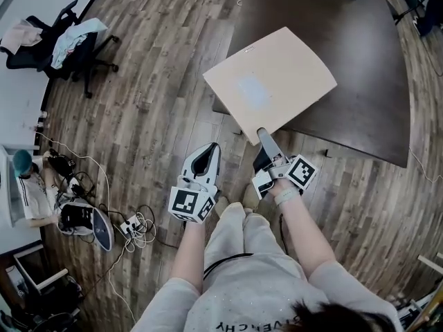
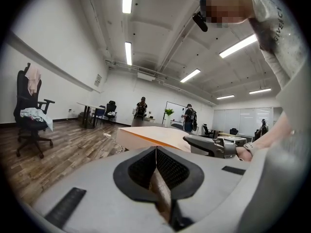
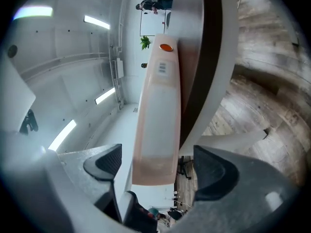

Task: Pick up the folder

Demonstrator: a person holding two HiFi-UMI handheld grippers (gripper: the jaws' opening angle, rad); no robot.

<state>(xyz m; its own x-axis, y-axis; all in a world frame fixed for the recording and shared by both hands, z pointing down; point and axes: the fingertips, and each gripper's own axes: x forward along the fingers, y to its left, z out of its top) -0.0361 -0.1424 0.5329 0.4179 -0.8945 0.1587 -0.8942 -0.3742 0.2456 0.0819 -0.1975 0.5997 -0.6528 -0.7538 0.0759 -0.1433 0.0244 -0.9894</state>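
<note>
Right gripper (image 3: 159, 163) is turned on its side with its jaws wide apart, one above and one below the near edge of the folder (image 1: 270, 81). As far as I can see in the right gripper view, neither pad presses on the sheet, so it has hold of nothing yet. The roll makes sense to me: the folder is thin and lies flat, so the jaws can only bite it through its thickness. The folder lies on the corner of the dark bench (image 1: 360, 81), with its near corner sticking out past the bench edge over the wooden floor (image 1: 152, 81). I judge that overhang is what lets the lower jaw slide underneath without scraping the benchtop. The folder sits just off the middle of the gap, nearer the upper jaw, so closing now should catch it. The bite would be close to the corner, though, and a sheet this wide may sag or swing once it comes off the bench. Left gripper (image 1: 211, 151) hangs beside the right one, short of the bench, with its jaws closed together and nothing between them. I read it as parked out of the way, since one gripper is enough for a light folder. The pick-up is at the point of grasping, with the lift not yet begun.
</note>
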